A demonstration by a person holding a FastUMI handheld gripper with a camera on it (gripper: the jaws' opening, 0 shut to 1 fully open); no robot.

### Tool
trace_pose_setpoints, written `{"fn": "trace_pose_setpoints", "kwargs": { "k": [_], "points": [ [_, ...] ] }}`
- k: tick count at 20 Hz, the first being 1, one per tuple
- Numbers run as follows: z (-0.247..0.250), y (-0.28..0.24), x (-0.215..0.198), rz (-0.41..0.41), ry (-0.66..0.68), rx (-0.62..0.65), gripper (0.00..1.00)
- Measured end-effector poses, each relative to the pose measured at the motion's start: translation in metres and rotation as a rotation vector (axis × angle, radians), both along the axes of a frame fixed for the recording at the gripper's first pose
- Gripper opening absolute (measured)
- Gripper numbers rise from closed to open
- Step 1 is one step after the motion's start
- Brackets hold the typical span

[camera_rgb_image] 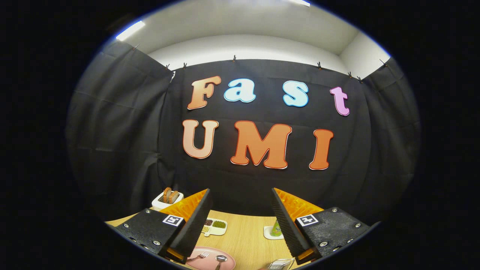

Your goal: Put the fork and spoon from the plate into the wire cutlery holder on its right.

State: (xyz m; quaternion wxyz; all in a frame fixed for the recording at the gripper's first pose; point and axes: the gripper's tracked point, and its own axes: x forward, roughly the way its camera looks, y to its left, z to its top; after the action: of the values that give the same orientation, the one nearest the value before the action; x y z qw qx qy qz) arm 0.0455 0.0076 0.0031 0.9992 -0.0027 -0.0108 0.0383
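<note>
Wooden table [247, 240] | we've got our gripper [240, 221] fingers spread wide, holding nothing | pink plate [198, 264] below them with fork [200, 256] and spoon [220, 259] on it | wire cutlery holder [281, 264] right of plate | toaster [167, 200] with bread | divided tray [214, 226] holding beans

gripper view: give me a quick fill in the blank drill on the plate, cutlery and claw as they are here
1. The metal fork and metal spoon lie on the round ____ plate.
2. The claw hangs above the wooden table with its fingers ____, holding nothing.
3. On the plate, the fork lies to the ____ of the spoon.
4. The wire cutlery holder stands to the ____ of the plate.

Missing words: pink; open; left; right
</note>
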Motion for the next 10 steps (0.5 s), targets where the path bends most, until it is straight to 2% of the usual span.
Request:
{"fn": "trace_pose_setpoints", "kwargs": {
  "k": [10],
  "points": [
    [-0.029, 0.009, -0.001, 0.030, 0.039, 0.025, 0.96]
  ]
}}
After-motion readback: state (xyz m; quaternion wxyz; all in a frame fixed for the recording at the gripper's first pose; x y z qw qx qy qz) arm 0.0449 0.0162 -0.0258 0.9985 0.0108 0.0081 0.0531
